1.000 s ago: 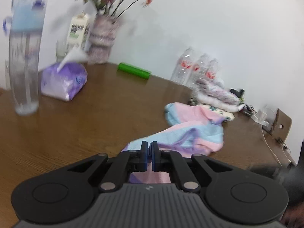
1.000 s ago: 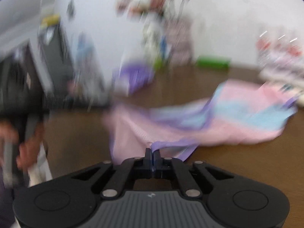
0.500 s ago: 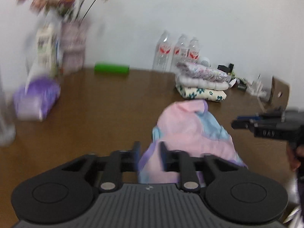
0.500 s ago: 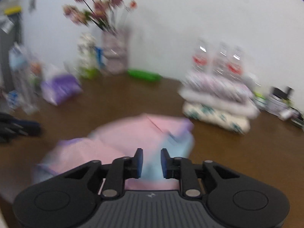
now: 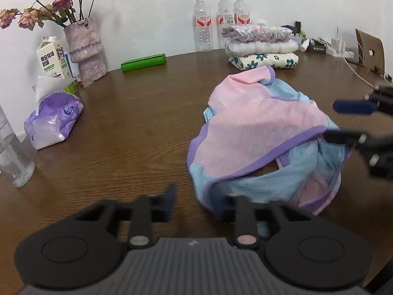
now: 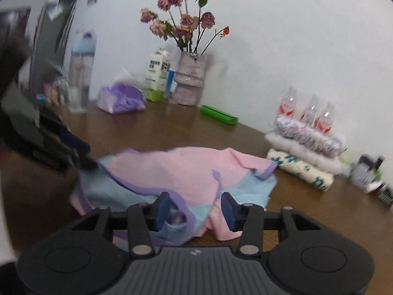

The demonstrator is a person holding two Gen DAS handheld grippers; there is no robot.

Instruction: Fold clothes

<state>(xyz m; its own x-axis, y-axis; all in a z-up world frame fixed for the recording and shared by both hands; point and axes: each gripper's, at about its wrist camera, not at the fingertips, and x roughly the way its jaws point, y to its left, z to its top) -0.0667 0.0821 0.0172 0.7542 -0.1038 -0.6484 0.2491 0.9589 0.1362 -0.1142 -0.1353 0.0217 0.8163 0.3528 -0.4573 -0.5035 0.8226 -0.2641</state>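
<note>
A pink, light-blue and purple mesh garment (image 5: 258, 127) lies loosely bunched on the brown table (image 5: 127, 127), not held by anything. My left gripper (image 5: 194, 204) is open at the garment's near-left edge, its right finger against the cloth. In the left wrist view my right gripper (image 5: 353, 123) stands open at the garment's right side. The right wrist view has the garment (image 6: 186, 172) right in front of my open right gripper (image 6: 195, 211), fingers over its near hem. My left gripper (image 6: 61, 147) sits blurred at its left end.
A stack of folded clothes (image 5: 262, 46) sits at the back with three water bottles (image 5: 221, 17) behind it. A flower vase (image 5: 84, 49), milk carton (image 5: 50, 59), tissue pack (image 5: 52, 120), green box (image 5: 143, 62) and clear bottle (image 5: 13, 157) line the left; cables and a cardboard box (image 5: 368, 46) are at far right.
Both grippers were shut on the garment's purple edges a second ago; both have opened and let go. The garment now rests in a heap on the table.
</note>
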